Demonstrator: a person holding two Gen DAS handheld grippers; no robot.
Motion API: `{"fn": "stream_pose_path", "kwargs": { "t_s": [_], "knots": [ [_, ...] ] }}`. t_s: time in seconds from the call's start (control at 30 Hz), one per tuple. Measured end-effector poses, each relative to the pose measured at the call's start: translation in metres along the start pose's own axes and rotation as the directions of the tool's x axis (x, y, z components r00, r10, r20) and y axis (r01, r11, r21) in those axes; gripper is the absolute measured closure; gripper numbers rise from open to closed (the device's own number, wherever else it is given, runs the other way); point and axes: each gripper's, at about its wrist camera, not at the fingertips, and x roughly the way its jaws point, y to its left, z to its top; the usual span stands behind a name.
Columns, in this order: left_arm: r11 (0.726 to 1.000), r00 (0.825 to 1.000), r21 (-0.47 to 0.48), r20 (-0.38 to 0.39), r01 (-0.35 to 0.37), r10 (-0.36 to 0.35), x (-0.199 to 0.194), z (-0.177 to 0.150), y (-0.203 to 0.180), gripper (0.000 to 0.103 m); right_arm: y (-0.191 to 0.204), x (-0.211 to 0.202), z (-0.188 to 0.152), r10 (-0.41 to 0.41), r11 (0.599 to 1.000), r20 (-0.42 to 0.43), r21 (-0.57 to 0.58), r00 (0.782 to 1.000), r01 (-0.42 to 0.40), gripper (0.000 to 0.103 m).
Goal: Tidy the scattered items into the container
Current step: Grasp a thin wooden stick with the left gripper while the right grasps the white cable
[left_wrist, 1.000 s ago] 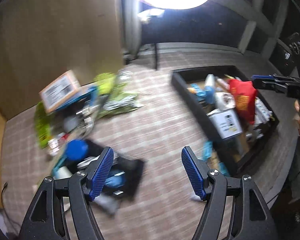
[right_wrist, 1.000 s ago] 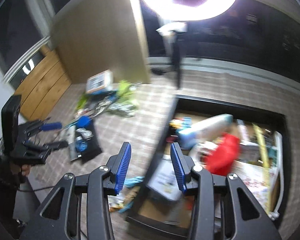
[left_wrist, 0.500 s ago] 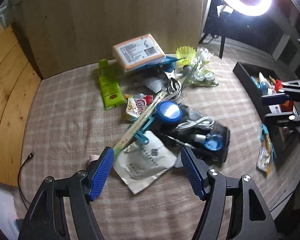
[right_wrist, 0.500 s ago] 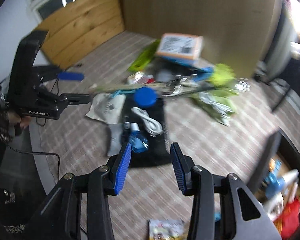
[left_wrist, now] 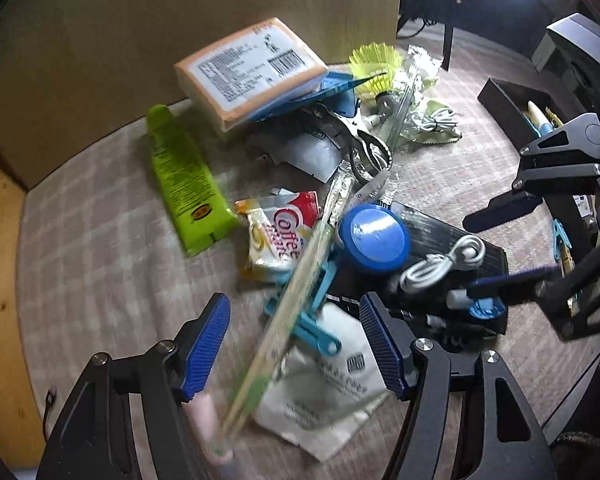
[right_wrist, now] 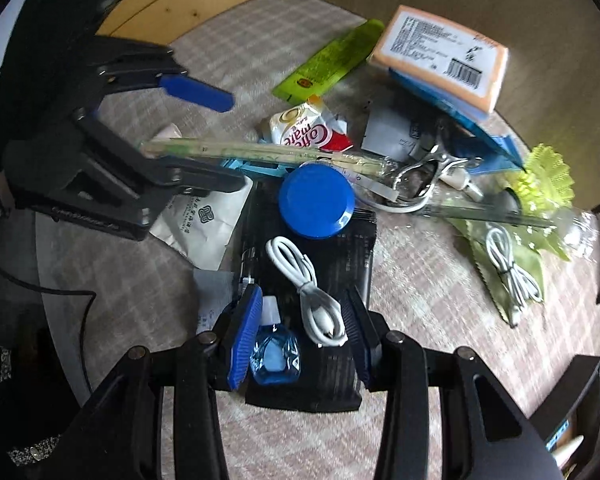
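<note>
Both grippers hang over the pile of clutter on the checked tabletop [left_wrist: 92, 248]. The left gripper [left_wrist: 294, 344] points steeply down with its jaws spread wide, though they have just been closing a little. Between them lie the long wrapped chopsticks [left_wrist: 300, 280], a teal clip [left_wrist: 316, 320] and a white paper sachet [left_wrist: 324, 392], none of them pinched.

The right gripper [right_wrist: 300, 332] is over a black packet [right_wrist: 340, 280], its jaws partly spread on either side of a coiled white cable [right_wrist: 308, 284] and a small blue dropper bottle [right_wrist: 274, 354]. Its pads sit just beside both; I see no squeeze on either.

A round blue lid [right_wrist: 316, 204] rests on the far end of the black packet, near a Coffee-mate sachet [left_wrist: 280, 236], a green tube [left_wrist: 184, 180] and an orange-edged box [left_wrist: 252, 68]. The black container [left_wrist: 500, 96] stands well apart at the tabletop's right side.
</note>
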Motion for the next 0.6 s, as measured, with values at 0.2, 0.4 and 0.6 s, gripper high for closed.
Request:
{"fn": "stream_pose_path", "kwargs": {
  "t_s": [0.2,0.4,0.6],
  "knots": [
    [0.999,0.999,0.012,-0.039,0.034,-0.033,0.018,0.006,0.004,0.048,-0.007,0.011,-0.001,0.027,1.0,-0.008,0.016,1.0,-0.027,0.064],
    [0.998,0.997,0.017,-0.048,0.056,-0.056,0.02,0.001,0.004,0.071,-0.013,0.012,-0.003,0.042,0.998,-0.005,0.038,0.999,-0.041,0.076],
    [0.999,0.999,0.013,-0.02,0.05,-0.049,0.009,-0.006,0.005,0.073,-0.016,0.011,-0.004,0.044,0.997,0.009,0.056,0.999,-0.045,0.08]
  ]
}}
